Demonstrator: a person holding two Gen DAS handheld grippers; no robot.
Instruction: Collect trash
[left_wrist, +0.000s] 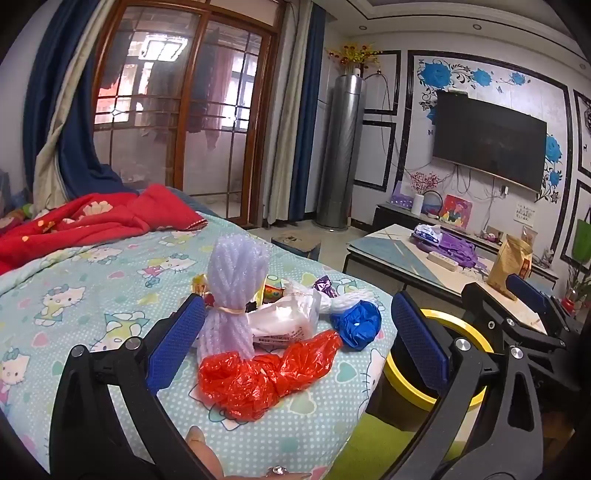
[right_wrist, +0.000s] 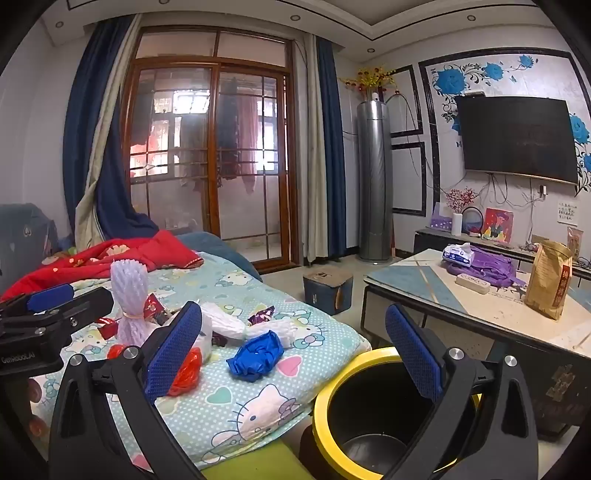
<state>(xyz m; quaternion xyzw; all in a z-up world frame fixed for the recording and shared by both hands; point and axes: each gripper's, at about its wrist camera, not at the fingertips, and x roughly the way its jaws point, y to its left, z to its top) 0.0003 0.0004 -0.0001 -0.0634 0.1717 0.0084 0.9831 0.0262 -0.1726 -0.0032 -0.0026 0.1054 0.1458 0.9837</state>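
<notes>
Trash lies on the Hello Kitty bedsheet (left_wrist: 92, 266): a crumpled red plastic bag (left_wrist: 258, 373), a lilac foam net sleeve (left_wrist: 232, 291) standing upright, a white plastic bag (left_wrist: 284, 317), a blue crumpled bag (left_wrist: 356, 323) and several candy wrappers (left_wrist: 273, 290). My left gripper (left_wrist: 295, 339) is open and empty, its fingers either side of the red bag and foam sleeve. A black bin with a yellow rim (right_wrist: 373, 413) stands by the bed corner. My right gripper (right_wrist: 295, 350) is open and empty above the bin's edge, the blue bag (right_wrist: 256, 354) ahead of it.
A red quilt (left_wrist: 92, 221) lies at the bed's far end. A coffee table (right_wrist: 480, 310) with a brown paper bag (right_wrist: 550, 280), purple cloth and power strip stands right of the bin. A small stool (right_wrist: 327, 288) sits on the floor beyond.
</notes>
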